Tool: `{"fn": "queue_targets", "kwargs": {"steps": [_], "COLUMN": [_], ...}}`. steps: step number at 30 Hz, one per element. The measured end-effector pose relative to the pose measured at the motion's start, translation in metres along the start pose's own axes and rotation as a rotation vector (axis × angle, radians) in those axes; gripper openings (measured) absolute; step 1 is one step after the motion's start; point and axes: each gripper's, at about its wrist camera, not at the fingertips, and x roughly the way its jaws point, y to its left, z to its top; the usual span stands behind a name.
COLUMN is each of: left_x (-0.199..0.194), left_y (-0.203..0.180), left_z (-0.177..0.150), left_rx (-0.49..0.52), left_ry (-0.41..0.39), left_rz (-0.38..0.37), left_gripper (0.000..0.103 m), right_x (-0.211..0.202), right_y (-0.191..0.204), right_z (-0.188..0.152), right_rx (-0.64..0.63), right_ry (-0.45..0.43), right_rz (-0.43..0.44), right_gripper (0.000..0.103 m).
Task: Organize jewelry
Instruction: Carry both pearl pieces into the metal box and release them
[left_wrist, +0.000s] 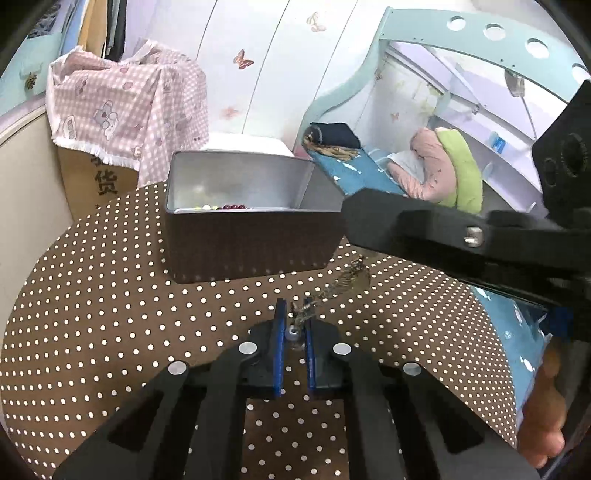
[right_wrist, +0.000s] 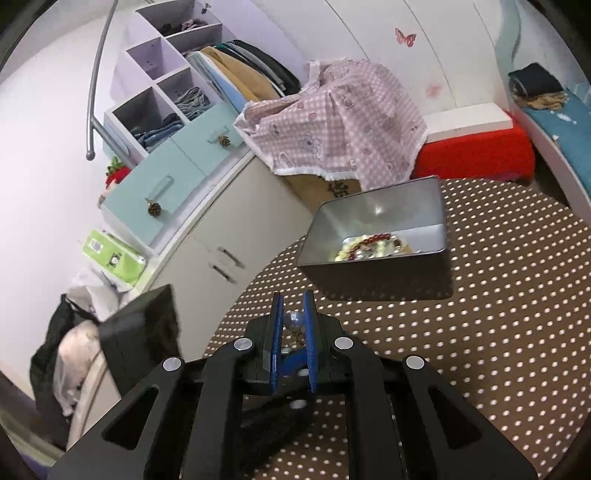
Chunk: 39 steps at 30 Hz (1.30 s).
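Left gripper (left_wrist: 295, 325): closed on one end of a chain necklace (left_wrist: 343, 282), kept off the table.
Right gripper (right_wrist: 293, 321): clamped on its bead end.
Tin (right_wrist: 373, 218): placed ahead for deposit.

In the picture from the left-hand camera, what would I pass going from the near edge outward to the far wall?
Left gripper with its blue jaws shut on a bronze-coloured chain necklace → brown table top with white polka dots → open rectangular metal tin holding beads → white cupboard doors with butterfly stickers.
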Motion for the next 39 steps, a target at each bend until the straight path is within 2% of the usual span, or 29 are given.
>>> {"fn": "queue_targets", "kwargs": {"steps": [5, 10, 17, 25, 32, 36, 37, 39], "left_x": [-0.026, -0.049, -0.051, -0.008, 0.028, 0.035, 0.035, 0.035], "left_y": [-0.003, -0.006, -0.007, 0.012, 0.032, 0.036, 0.037, 0.038], "left_z": [0.006, 0.031, 0.07, 0.102, 0.097, 0.094, 0.093, 0.093], "left_rx": [0.015, 0.041, 0.068, 0.058, 0.009, 0.003, 0.0, -0.011], "left_ry": [-0.041, -0.092, -0.124, -0.049, 0.038, 0.053, 0.053, 0.05], "left_rz": [-0.001, -0.025, -0.024, 0.036, 0.059, 0.069, 0.073, 0.084], "left_gripper": [0.007, 0.007, 0.007, 0.007, 0.008, 0.009, 0.01, 0.03], "right_x": [-0.01, -0.017, -0.016, 0.012, 0.048, 0.06, 0.062, 0.064], "right_y": [-0.003, 0.003, 0.008, -0.009, -0.036, -0.047, -0.048, -0.049], "right_z": [0.008, 0.028, 0.061, 0.085, 0.082, 0.076, 0.075, 0.074], "right_rx": [-0.012, -0.044, -0.074, -0.066, -0.031, -0.012, -0.009, -0.005], "right_ry": [-0.03, -0.064, -0.104, -0.082, -0.016, 0.012, 0.015, 0.015], "right_rz": [-0.035, -0.059, -0.091, -0.135, -0.165, -0.168, -0.169, -0.174], "right_gripper": [0.011, 0.011, 0.011, 0.012, 0.012, 0.012, 0.012, 0.012]}}
